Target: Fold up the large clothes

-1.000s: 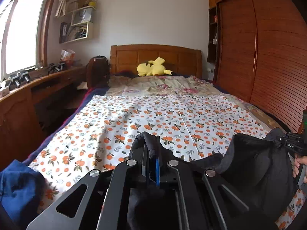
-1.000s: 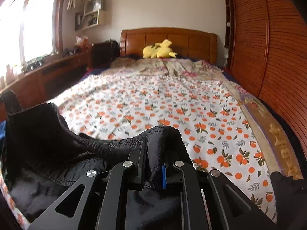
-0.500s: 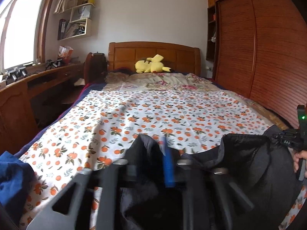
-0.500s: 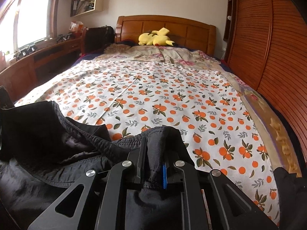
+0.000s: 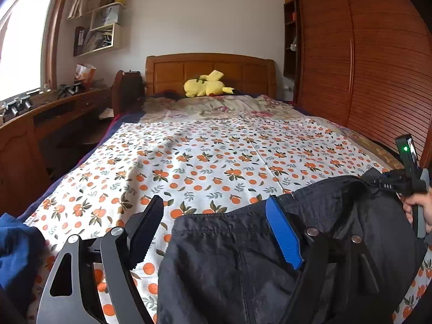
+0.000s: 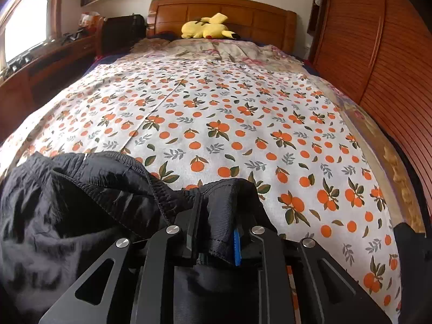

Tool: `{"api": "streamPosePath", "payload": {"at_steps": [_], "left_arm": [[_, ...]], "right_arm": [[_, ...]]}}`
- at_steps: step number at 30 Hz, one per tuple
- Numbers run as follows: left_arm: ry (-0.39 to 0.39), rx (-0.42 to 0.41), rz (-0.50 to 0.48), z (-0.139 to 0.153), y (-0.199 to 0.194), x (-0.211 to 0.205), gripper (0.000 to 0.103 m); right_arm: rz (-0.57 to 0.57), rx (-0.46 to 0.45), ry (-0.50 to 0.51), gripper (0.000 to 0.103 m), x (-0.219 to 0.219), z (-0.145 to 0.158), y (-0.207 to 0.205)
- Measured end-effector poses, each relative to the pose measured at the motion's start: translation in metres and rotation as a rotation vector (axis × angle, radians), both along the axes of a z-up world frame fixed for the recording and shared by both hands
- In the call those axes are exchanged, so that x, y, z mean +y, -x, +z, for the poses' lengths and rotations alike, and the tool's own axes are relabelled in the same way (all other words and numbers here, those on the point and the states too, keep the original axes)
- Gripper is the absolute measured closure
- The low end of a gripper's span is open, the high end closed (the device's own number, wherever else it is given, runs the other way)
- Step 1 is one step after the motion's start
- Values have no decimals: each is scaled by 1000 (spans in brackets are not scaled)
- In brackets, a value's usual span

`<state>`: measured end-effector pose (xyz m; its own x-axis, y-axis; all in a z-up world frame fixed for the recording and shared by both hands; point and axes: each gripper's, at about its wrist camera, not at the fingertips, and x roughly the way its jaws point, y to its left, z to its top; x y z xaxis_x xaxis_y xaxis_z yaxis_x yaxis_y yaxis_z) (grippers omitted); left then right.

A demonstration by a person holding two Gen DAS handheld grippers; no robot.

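A black garment (image 5: 229,264) lies spread on the near end of the orange-print bedsheet (image 5: 216,156). My left gripper (image 5: 213,202) is open and still widening. Its black left finger hangs over bare sheet and its blue-padded right finger (image 5: 283,235) rests on the garment, gripping nothing. In the right wrist view, a fold of the black garment (image 6: 81,202) stands up between the jaws of my right gripper (image 6: 218,210). Those jaws are starting to open, but the pads still touch the fabric. In the left wrist view, the right gripper (image 5: 399,183) sits at the garment's right corner, held by a hand (image 5: 421,208).
A blue cloth (image 5: 16,248) lies at the bed's near left corner. A yellow plush toy (image 5: 205,87) rests by the wooden headboard. A wooden desk (image 5: 40,118) runs along the left side and a slatted wardrobe (image 5: 378,81) along the right.
My left gripper opened wide and let go of the garment, which now lies flat on the sheet. Both grippers sank toward the bed. The right jaws parted slightly around the fabric.
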<state>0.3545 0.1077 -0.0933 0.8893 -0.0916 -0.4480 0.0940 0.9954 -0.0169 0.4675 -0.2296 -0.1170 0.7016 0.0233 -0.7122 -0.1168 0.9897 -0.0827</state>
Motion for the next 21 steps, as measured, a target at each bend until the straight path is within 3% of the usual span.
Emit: {"api": "streamPosePath", "payload": {"at_steps": [8, 17, 18, 19, 21], "left_arm": [[-10, 17, -34, -10, 4, -7, 22], [-17, 31, -52, -16, 6, -10, 22], [-17, 31, -52, -16, 6, -10, 22], [-16, 31, -51, -16, 6, -10, 22], [-14, 32, -51, -16, 6, -9, 22]], "right_arm": [[-31, 31, -68, 76, 2, 23, -3], [-70, 49, -263, 60, -10, 40, -8], [-78, 48, -290, 47, -12, 42, -9], [-98, 19, -301, 20, -16, 47, -8], [-132, -56, -285, 13, -21, 60, -5]]}}
